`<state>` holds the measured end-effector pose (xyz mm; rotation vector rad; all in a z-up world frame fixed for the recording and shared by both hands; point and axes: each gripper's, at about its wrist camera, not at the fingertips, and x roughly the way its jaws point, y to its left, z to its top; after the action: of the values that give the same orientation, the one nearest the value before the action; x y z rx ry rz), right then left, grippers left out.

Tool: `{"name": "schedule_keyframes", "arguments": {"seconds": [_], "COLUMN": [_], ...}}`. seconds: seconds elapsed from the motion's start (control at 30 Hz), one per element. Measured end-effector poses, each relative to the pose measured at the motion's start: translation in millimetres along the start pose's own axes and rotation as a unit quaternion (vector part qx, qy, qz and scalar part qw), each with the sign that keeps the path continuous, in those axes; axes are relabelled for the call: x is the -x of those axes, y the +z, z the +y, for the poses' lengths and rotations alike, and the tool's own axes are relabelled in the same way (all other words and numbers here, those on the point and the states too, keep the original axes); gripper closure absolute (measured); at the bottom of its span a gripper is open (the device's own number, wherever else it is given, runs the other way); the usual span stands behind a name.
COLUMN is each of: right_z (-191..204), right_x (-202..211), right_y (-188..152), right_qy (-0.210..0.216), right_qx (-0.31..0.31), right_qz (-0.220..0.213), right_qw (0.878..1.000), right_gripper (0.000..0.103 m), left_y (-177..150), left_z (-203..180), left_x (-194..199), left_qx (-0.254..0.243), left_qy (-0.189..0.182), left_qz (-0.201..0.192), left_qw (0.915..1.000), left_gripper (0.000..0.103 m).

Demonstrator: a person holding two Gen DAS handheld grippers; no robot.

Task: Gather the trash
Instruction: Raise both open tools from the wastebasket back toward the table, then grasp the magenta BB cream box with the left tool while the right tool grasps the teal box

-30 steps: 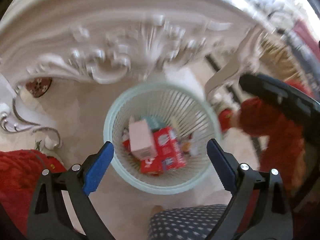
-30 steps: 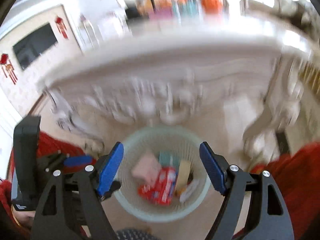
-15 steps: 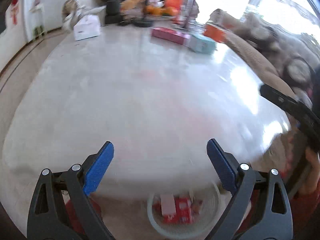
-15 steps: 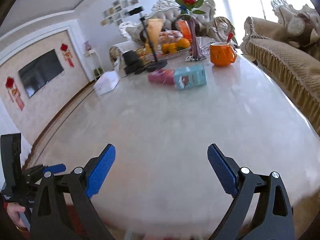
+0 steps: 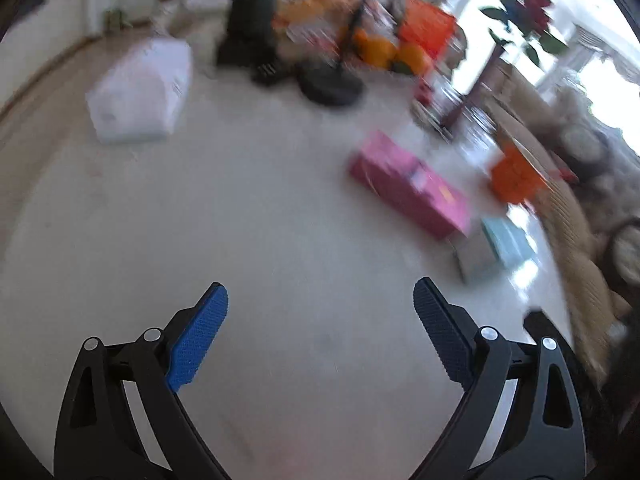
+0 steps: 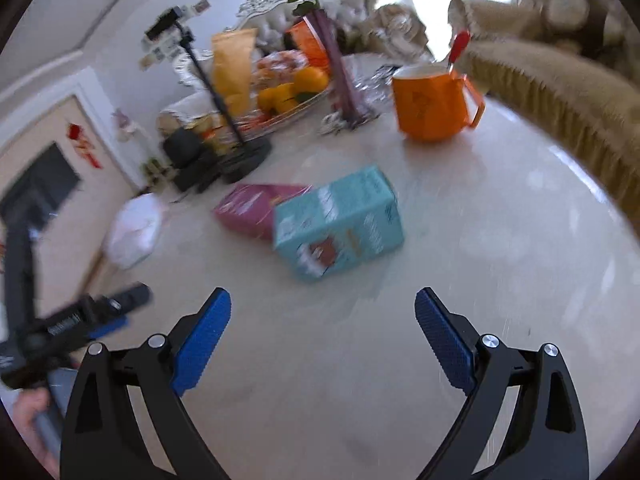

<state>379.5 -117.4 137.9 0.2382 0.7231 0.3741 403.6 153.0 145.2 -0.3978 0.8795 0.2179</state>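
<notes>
On my left wrist view, the left gripper [image 5: 320, 336] gapes empty above the table [image 5: 260, 248], the pink box [image 5: 408, 184] lying ahead. On my right view, the right gripper [image 6: 322, 338] gapes too, the teal box [image 6: 340, 222] just ahead, touching the pink one.

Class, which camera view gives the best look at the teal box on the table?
The right wrist view: the teal box lies nearly centred and whole, printed faces visible, just beyond the open right gripper. The left wrist view shows it only blurred, near the right edge.
</notes>
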Motion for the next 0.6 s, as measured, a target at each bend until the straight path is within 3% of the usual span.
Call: {"name": "schedule_keyframes", "arguments": {"seconds": [0.1, 0.27, 0.43, 0.6], "right_z": [12, 30, 31, 32], "right_x": [-25, -52, -73, -94], "right_y": [11, 30, 50, 68], "right_qy": [-0.041, -0.143, -0.167, -0.229], "right_qx": [-0.006, 0.005, -0.029, -0.052], "right_qz": [-0.008, -0.040, -0.038, -0.041], "right_qw": [0.999, 0.989, 0.985, 0.971], "right_gripper": [0.014, 0.014, 0.014, 0.014], "left_y": [13, 31, 37, 44], "left_z": [-2, 0, 11, 14], "left_x": [-15, -32, -37, -45], "left_qx": [0.024, -0.009, 0.001, 0.040], "left_qy": [0.004, 0.038, 0.030, 0.019], "left_qz": [-0.012, -0.022, -0.025, -0.020], "left_qw": [0.9996, 0.9990, 0.9993, 0.9988], "left_gripper": [0.012, 0.012, 0.012, 0.012]}}
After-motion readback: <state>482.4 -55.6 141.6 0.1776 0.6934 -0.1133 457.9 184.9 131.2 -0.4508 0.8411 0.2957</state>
